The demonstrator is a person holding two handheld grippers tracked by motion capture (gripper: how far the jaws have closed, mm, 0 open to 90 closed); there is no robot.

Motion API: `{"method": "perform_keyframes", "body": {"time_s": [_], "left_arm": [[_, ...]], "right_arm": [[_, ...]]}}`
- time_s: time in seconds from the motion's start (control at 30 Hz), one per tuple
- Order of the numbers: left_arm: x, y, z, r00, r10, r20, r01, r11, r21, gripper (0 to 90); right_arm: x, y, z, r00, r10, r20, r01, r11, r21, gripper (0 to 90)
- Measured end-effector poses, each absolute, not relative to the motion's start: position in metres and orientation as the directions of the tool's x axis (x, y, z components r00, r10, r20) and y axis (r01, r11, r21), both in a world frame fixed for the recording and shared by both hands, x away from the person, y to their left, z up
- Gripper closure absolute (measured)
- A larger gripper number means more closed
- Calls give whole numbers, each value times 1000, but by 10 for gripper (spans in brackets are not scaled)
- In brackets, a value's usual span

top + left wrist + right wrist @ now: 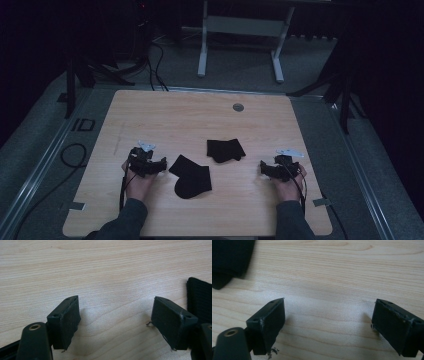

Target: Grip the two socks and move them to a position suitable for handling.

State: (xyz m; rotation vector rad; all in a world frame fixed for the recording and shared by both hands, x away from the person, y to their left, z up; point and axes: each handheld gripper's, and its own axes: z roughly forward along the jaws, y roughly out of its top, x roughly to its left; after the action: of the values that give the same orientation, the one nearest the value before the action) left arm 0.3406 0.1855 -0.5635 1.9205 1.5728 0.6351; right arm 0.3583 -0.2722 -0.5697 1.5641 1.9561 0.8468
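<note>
Two black socks lie on the wooden table. One sock is near the front centre, the other a little farther back and to the right. My left gripper rests low on the table left of the nearer sock; its jaws stand wide apart over bare wood, with that sock's ribbed edge just beyond the right jaw. My right gripper sits at the right side, also open with nothing between its jaws. A corner of the farther sock shows at the upper left of the right gripper view.
A small round grey cap is set into the table near its far edge. Beyond the table stand a white frame's legs and cables on the grey floor. Black stands flank the table at left and right.
</note>
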Motion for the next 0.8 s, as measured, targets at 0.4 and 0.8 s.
{"method": "perform_keyframes", "body": {"time_s": [0.4,0.8], "left_arm": [[340,185,-563,193,981,6,710,-143,690,236],[340,185,-562,192,981,5,717,-144,682,244]], "right_arm": [[352,-266,-568,-234,972,2,677,162,718,137],[346,-258,-559,-256,967,-4,699,187,690,461]]}}
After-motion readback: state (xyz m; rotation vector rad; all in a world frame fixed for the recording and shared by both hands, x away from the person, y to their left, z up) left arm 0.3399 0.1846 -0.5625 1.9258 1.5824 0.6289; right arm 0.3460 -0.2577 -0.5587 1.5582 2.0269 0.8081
